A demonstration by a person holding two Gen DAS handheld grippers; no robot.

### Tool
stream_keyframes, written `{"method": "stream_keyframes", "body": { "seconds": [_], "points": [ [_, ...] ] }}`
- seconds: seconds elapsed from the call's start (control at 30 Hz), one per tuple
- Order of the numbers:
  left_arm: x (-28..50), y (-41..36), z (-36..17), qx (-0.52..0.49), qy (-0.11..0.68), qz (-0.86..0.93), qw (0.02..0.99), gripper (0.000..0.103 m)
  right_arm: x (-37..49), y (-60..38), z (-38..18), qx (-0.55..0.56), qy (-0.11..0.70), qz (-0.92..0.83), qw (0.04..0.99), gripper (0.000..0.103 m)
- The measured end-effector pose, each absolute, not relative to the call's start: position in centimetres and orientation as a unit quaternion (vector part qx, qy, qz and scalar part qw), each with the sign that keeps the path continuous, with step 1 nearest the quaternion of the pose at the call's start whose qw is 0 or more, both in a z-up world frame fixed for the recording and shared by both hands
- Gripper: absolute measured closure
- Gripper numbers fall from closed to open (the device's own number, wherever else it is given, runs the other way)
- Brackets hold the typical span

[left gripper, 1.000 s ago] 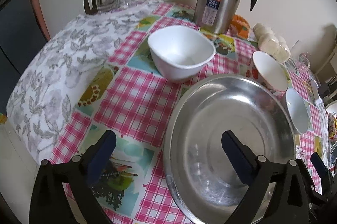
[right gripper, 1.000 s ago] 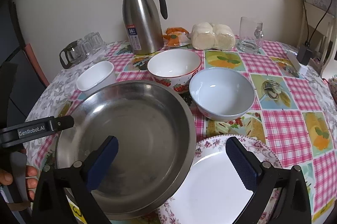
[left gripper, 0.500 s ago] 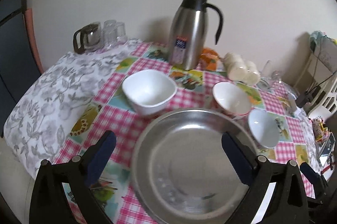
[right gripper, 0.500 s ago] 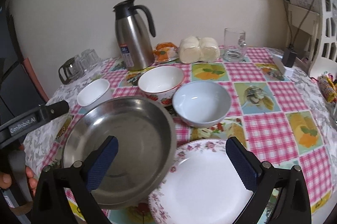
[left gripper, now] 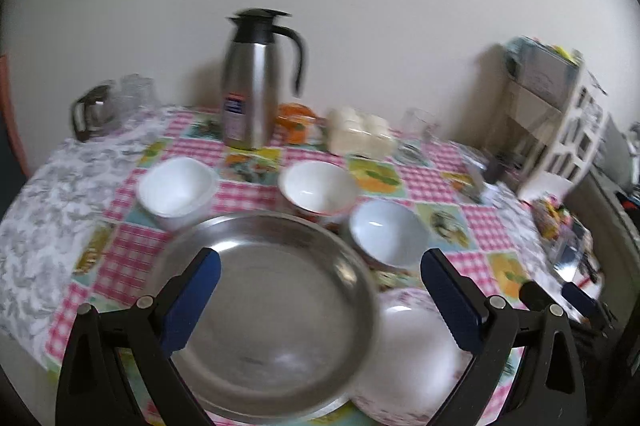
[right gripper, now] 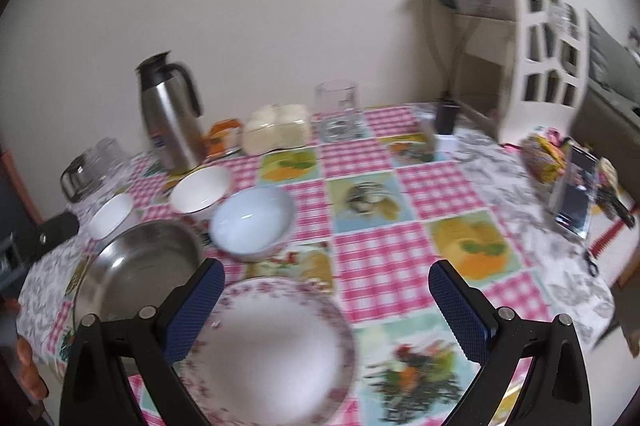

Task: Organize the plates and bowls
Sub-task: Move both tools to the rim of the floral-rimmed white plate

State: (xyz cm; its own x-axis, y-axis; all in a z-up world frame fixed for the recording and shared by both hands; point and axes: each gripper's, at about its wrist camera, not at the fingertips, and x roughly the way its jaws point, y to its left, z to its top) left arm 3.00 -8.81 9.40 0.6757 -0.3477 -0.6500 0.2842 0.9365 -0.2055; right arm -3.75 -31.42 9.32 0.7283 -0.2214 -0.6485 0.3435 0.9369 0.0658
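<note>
Jaws on both grippers are spread wide, holding nothing. Left gripper [left gripper: 320, 302] hangs over the steel pan [left gripper: 264, 314], right gripper [right gripper: 326, 306] over the floral plate [right gripper: 272, 350] just beside it. Three bowls sit behind them on the checkered bench [right gripper: 376, 266]: square white [left gripper: 176, 188], strawberry-print [left gripper: 318, 186], pale blue [right gripper: 252, 218].

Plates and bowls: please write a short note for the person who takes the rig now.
Left tongs: open, holding nothing, above the steel pan.
Right tongs: open, holding nothing, above the flowered plate.
Three bowls stand apart behind the pan: square white bowl, strawberry bowl, pale blue bowl. The pan's rim overlaps the plate's edge.
Done: nothing stacked so far.
Left: stack the bowls, sort the plate and pan.
</note>
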Motion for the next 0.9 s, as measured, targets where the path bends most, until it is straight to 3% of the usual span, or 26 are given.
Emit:
{"method": "stream_keyframes", "body": {
  "seconds": [0.67,0.9],
  "points": [
    [-0.7,-17.5,2.8,-0.017,0.523,-0.229,0.821,0.003,-5.5,-38.1,4.2,0.184,0.402,-0.179,0.879,0.001],
    [-1.1,-17.4,-0.4,-0.050,0.577,-0.210,0.788,0.004,-4.6,-38.2,1.4,0.201,0.441,-0.163,0.859,0.013]
  ]
}}
